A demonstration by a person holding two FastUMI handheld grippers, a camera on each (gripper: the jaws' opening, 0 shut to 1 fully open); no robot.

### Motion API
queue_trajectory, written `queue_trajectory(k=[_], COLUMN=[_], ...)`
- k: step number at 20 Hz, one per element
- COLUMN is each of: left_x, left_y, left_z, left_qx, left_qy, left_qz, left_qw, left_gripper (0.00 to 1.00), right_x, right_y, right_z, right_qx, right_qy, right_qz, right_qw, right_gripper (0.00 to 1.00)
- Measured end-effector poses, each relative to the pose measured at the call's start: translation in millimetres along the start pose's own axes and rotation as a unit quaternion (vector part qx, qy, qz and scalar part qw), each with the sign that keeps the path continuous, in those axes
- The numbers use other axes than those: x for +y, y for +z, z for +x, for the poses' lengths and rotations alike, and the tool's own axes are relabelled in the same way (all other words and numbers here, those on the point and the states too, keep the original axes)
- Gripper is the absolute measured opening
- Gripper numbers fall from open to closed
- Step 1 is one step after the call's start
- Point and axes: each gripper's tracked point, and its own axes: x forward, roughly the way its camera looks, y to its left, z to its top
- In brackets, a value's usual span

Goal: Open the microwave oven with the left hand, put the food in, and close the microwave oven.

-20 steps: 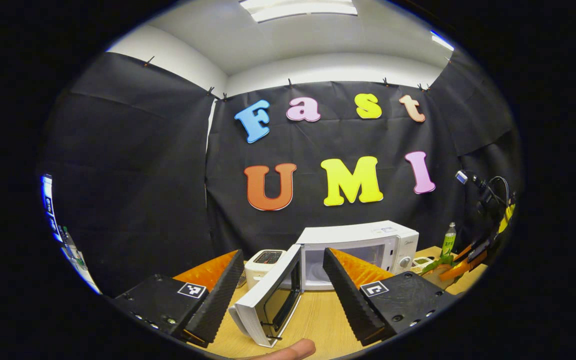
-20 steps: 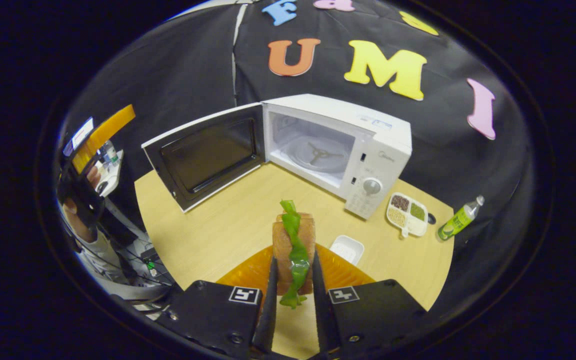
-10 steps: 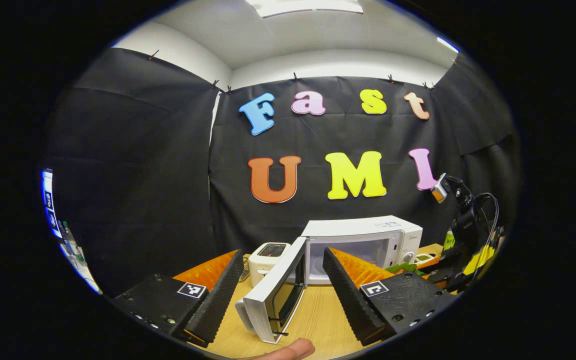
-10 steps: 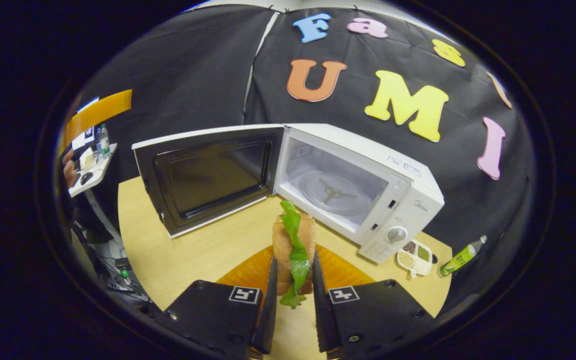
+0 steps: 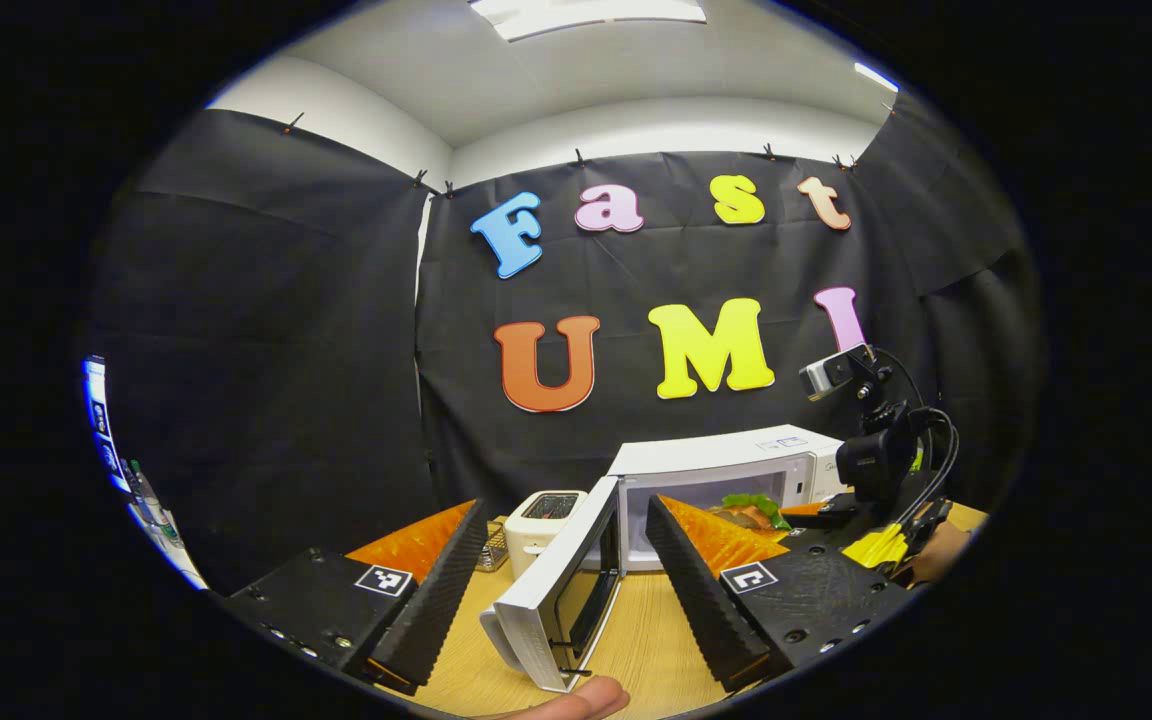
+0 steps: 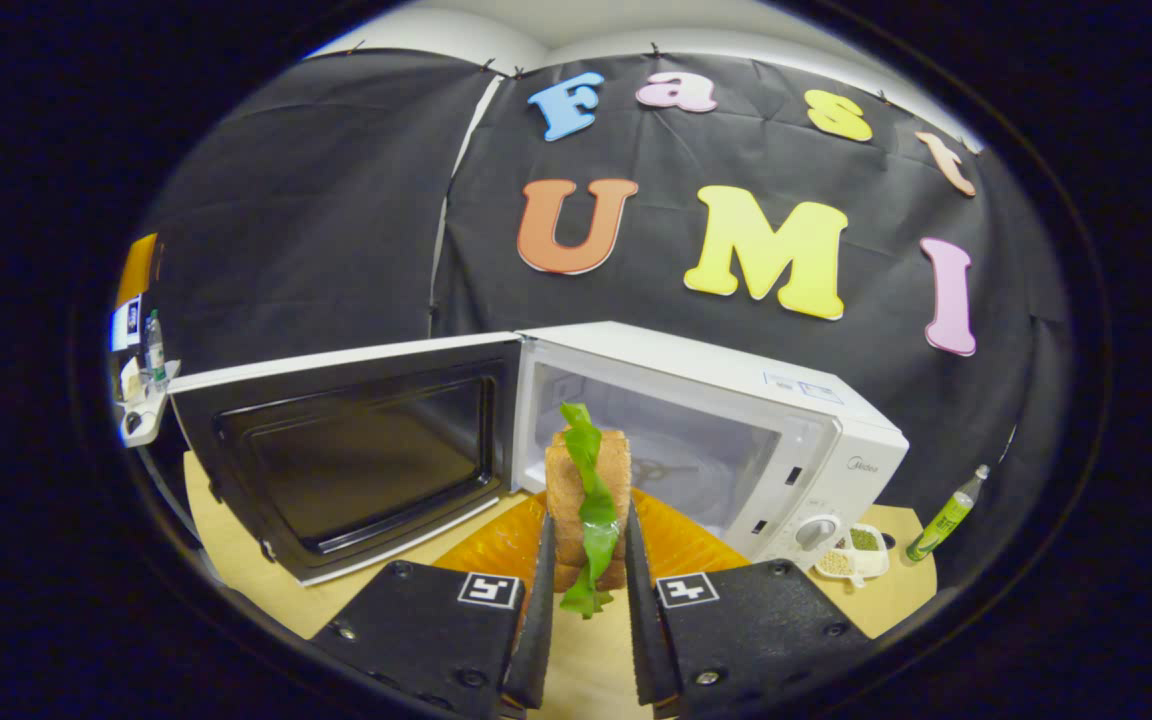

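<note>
White microwave (image 6: 696, 420), door (image 6: 346, 455) swung open: right tongs (image 6: 584, 600), clamping sandwich (image 6: 588, 500), now nearer its cavity mouth; left tongs (image 5: 556, 580) gaping, empty; insertion imminent.

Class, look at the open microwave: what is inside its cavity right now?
Inside the microwave a turntable hub shows. The sandwich, clamped in the right gripper, hangs before the opening and covers part of the cavity floor.

microwave (image 6: 736, 400) — glossy white | table (image 6: 236, 570) — matt wood
</note>
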Motion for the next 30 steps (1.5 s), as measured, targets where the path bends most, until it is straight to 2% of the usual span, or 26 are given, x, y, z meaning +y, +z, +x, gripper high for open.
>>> queue_trajectory(k=[2,5,6,7,10,11,12,16,18,19,20,22,25,27,28,30], left_x=[-3.9,8.1,11.1,14.1,18.9,19.6,20.0,21.1,24.1,26.6,28.8,29.3,37.5,44.3,46.6,52.7], left_y=[-4.3,-3.7,-3.6,-2.7,-1.0,-1.9,-2.7,3.2,2.0,1.1,0.5,-3.3,-6.1,-8.8,-9.7,-14.7], left_z=[-0.6,-0.3,-0.9,-2.5,-3.6,-5.0,-6.2,-11.3,-9.7,-8.4,-7.0,-5.6,-4.8,-1.9,-0.2,0.6], left_qx=[0.008,0.007,0.007,0.005,0.001,0.003,0.004,-0.006,-0.007,-0.007,-0.005,0.0,0.0,0.005,0.008,0.016], left_qy=[-0.012,-0.002,0.001,0.003,0.004,0.003,0.002,-0.006,-0.002,0.001,0.001,-0.001,-0.003,-0.001,0.002,0.008], left_qz=[-0.011,-0.015,-0.015,-0.015,-0.019,-0.02,-0.02,-0.016,-0.015,-0.019,-0.025,-0.03,-0.026,-0.03,-0.034,-0.037], left_qw=[1.0,1.0,1.0,1.0,1.0,1.0,1.0,1.0,1.0,1.0,1.0,1.0,1.0,1.0,0.999,0.999], left_gripper=[0.96,0.96,0.96,0.96,0.96,0.96,0.96,0.96,0.96,1.0,0.96,0.96,0.96,0.95,0.96,0.96], right_x=[-1.1,-2.5,-3.8,-8.0,-15.5,-17.4,-18.3,-32.6,-44.5,-49.1,-54.2,-59.7,-57.9,-58.3,-63.2,-71.2], right_y=[1.3,-4.6,-4.8,-6.0,-7.6,-8.4,-8.6,-7.2,-6.8,-7.1,-7.0,-9.0,-12.5,-21.0,-25.7,-33.3], right_z=[16.8,41.5,50.6,62.2,92.1,101.7,111.5,146.1,159.2,165.1,169.5,178.9,190.6,200.6,202.4,205.7], right_qx=[-0.021,-0.032,-0.036,-0.042,-0.059,-0.063,-0.064,-0.074,-0.08,-0.083,-0.09,-0.09,-0.097,-0.088,-0.093,-0.099], right_qy=[-0.011,-0.032,-0.039,-0.051,-0.08,-0.089,-0.096,-0.131,-0.15,-0.158,-0.164,-0.177,-0.193,-0.198,-0.2,-0.204], right_qz=[0.025,0.047,0.049,0.052,0.07,0.076,0.082,0.141,0.204,0.244,0.29,0.37,0.437,0.467,0.487,0.537], right_qw=[0.999,0.998,0.997,0.996,0.993,0.991,0.99,0.979,0.964,0.953,0.939,0.908,0.873,0.857,0.845,0.813], right_gripper=[0.36,0.37,0.29,0.37,0.37,0.29,0.37,0.37,0.37,0.37,0.37,0.38,0.38,0.38,0.38,0.39])
